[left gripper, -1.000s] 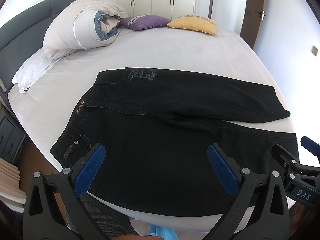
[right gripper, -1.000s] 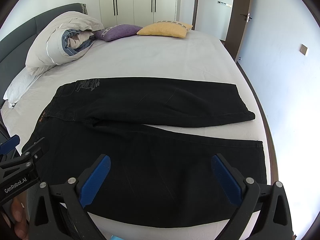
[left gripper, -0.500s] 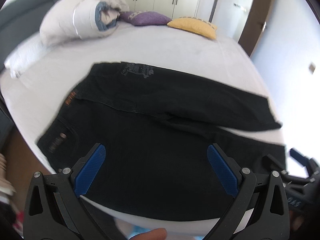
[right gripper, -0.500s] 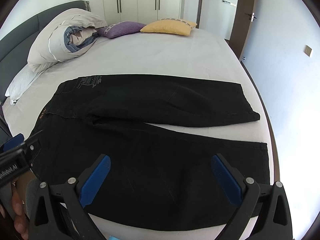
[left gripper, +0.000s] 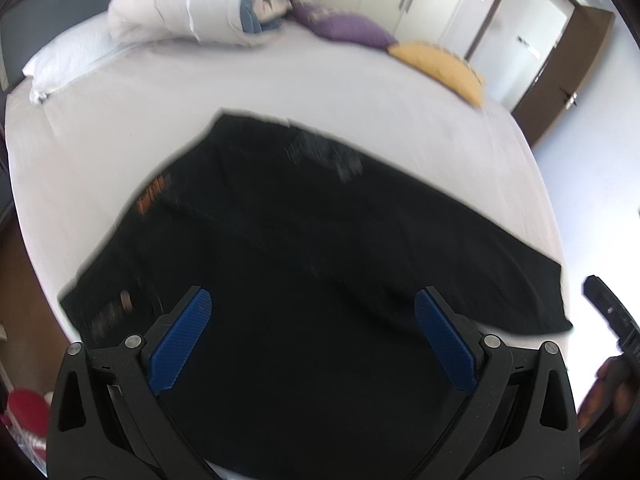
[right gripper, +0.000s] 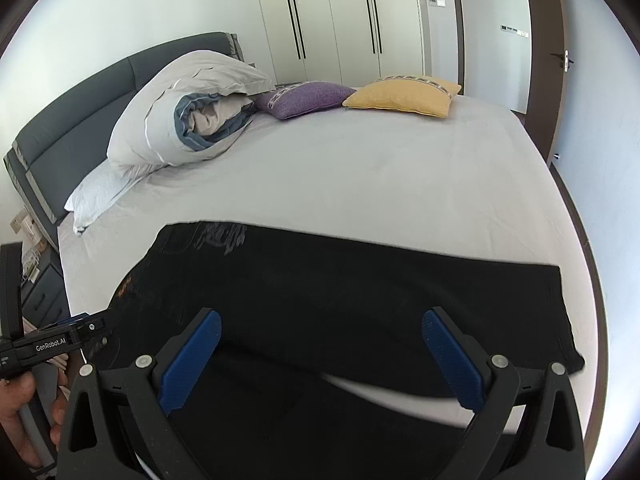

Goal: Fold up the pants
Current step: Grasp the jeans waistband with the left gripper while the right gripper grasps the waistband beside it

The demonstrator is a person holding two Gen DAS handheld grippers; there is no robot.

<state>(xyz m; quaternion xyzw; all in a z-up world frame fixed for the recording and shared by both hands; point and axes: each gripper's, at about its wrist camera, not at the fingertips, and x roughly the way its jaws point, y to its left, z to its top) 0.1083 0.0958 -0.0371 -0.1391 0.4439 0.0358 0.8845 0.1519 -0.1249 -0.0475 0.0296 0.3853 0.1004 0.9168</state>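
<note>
The black denim pants point(right gripper: 340, 292) lie spread flat on the white-sheeted bed point(right gripper: 400, 176), waistband toward the grey headboard point(right gripper: 72, 128), the two legs splayed slightly apart with a sliver of sheet showing between them. Nothing looks folded yet; the likely first step is laying one leg over the other.

The left gripper point(left gripper: 310, 336) hangs over the near leg close to the waistband, its blue-padded fingers spread wide and holding nothing. The right gripper point(right gripper: 322, 356) hangs over the same leg further toward the hem, also spread wide and empty. To fold well, each should probably pinch the near leg's outer edge, one by the waist and one by the hem, then lift together and carry it across so the seams line up. Denim is stiff and heavy, so a shallow pinch may slip.

Beyond the pants, toward the headboard, sit a rolled white-and-blue duvet point(right gripper: 188, 120), a purple cushion point(right gripper: 308, 98) and a yellow cushion point(right gripper: 404, 94). All are well apart from the pants and should not hinder the fold. The left wrist view is motion-blurred, so fine detail there is uncertain.
</note>
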